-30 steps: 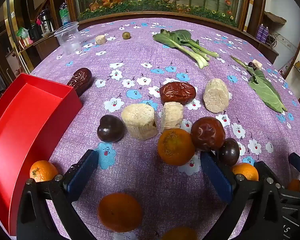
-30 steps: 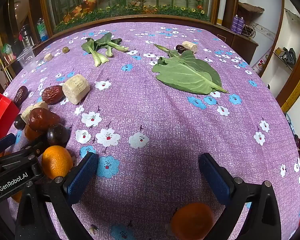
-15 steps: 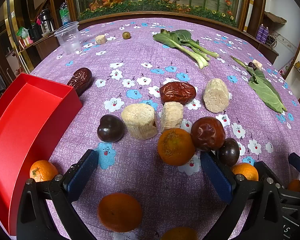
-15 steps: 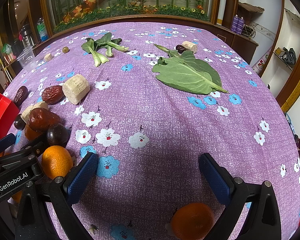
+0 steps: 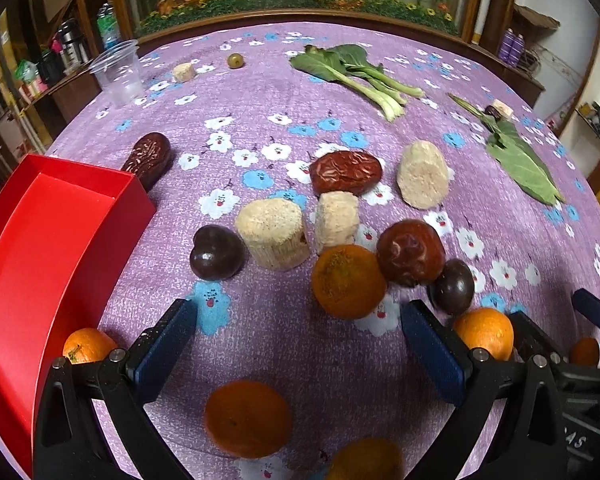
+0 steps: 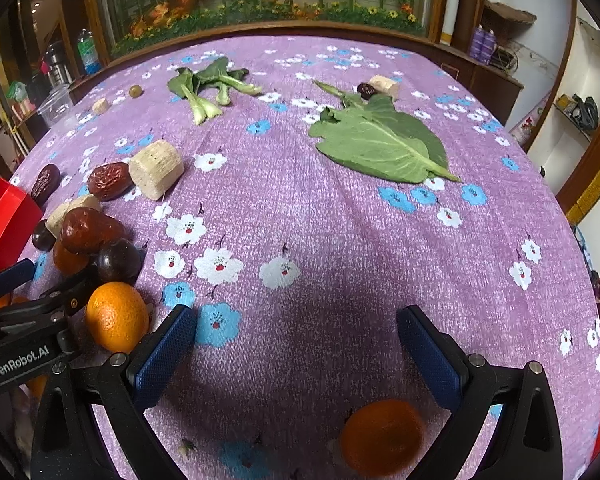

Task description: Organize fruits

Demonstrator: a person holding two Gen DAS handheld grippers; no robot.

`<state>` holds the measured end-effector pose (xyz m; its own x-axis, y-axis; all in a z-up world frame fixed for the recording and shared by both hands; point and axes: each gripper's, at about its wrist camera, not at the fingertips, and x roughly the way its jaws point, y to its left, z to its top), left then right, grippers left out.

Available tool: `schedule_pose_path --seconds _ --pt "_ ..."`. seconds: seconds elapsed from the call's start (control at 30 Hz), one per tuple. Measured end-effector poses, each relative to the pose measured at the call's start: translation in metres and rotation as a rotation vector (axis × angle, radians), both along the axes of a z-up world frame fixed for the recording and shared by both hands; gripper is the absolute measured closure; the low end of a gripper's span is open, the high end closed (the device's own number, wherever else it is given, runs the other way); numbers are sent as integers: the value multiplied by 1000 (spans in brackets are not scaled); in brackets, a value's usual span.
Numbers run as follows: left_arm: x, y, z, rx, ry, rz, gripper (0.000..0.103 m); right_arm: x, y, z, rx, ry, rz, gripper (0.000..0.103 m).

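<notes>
stillness across the last second: nothing on the purple floral tablecloth has shifted, and sorting has not yet begun here.

left gripper hangs with fingers spread and empty above a round orange mandarin lying just below its gap; a second mandarin sits ahead, touching a wrinkled dark-red jujube. the bright red plastic tray stands at the left edge, one small orange near its corner. right gripper is likewise spread wide, holding nothing, with an orange mandarin low beside its right finger. judgement: both tools are poised over fruit; the work remains essentially all ahead.
</notes>
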<state>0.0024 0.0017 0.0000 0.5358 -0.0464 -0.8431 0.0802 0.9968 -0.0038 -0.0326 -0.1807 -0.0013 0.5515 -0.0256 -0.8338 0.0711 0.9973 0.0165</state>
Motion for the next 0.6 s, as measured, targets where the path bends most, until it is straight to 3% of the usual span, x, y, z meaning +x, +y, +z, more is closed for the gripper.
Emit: schedule_pose_path --seconds 0.07,0.2,0.33,0.6 --pt "-5 2 2 -5 9 -14 4 2 4 -1 -3 13 -2 0" --pt "-25 12 13 -99 5 -40 28 -1 2 1 -4 33 17 0" --pt "-48 23 29 -125 -49 -30 29 -7 5 5 -6 40 29 0" --pt "-89 35 77 -91 -259 -15 29 -45 22 30 -26 -78 61 0"
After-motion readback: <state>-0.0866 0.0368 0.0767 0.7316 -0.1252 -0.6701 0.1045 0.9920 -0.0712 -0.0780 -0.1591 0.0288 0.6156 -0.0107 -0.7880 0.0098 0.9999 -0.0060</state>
